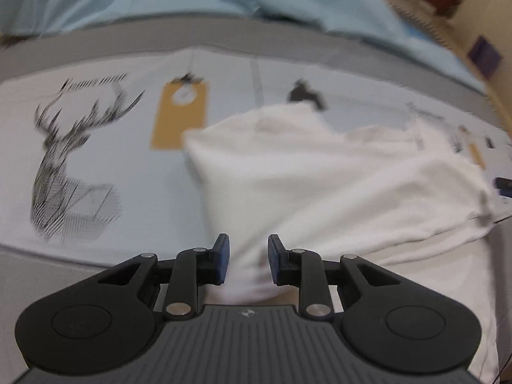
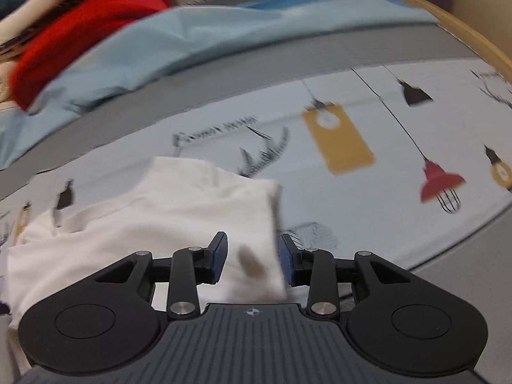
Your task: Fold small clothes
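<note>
A small white garment (image 1: 336, 176) lies rumpled on a pale printed sheet (image 1: 134, 192). In the left wrist view, my left gripper (image 1: 249, 256) hangs just over the garment's near edge. Its jaws stand apart with white cloth in the gap, and the blue pads (image 1: 224, 256) do not press on it. In the right wrist view the same white garment (image 2: 160, 211) spreads to the left. My right gripper (image 2: 254, 256) is open around its near right corner, where a brownish spot (image 2: 251, 262) shows. The cloth lies loose between the jaws.
The sheet carries a deer print (image 1: 70, 166), a yellow tag print (image 2: 339, 140) and a red lamp print (image 2: 440, 182). A grey surface (image 2: 352, 48) borders the sheet. Beyond it lie light blue cloth (image 2: 192, 38) and a red garment (image 2: 80, 25). A wooden rim (image 2: 464, 28) curves at the right.
</note>
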Tool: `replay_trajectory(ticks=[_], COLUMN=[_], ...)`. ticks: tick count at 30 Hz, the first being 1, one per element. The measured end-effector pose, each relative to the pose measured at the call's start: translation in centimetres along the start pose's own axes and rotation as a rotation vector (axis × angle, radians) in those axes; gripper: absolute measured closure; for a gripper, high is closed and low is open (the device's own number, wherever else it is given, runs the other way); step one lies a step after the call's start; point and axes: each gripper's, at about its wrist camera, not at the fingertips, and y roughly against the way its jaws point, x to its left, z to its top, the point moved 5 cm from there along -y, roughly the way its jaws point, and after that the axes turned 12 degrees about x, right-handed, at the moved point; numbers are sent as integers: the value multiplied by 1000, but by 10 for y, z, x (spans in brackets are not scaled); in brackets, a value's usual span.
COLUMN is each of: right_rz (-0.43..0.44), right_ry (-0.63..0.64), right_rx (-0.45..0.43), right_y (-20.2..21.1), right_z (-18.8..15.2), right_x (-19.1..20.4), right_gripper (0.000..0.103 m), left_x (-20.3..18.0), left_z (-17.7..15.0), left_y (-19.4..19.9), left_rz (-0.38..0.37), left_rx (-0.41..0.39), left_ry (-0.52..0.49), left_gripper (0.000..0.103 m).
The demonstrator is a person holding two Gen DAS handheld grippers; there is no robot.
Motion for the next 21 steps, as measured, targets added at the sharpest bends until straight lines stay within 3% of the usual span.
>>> replay_trajectory(ticks=[5,8,10,12,16,21], right_rz=[52,47,46,51,55,44], right_ry=[77,116,118,112,113,111], right_rx=[49,75,79,80,81,90], right_y=[-5,-8,-7,-7,-7,-11], right_z=[-11,-19,-21,-21,-21,-20], right_x=[17,25,26,27,27,29], right_gripper=[65,65,65,65,65,65], left_x=[-28,-43,-50,-48,-43,-26], left_z=[-4,-13,-20,-22,-22,-30], left_y=[-8,-24,-37,-42,-29,-24], left_rz=[-83,-65,-28,12,56,92], left_rx=[12,53,87,100,144,162], left_ry=[-76,-150,-198,-222,-267,-300], left_gripper=[71,61,61,70,100,103])
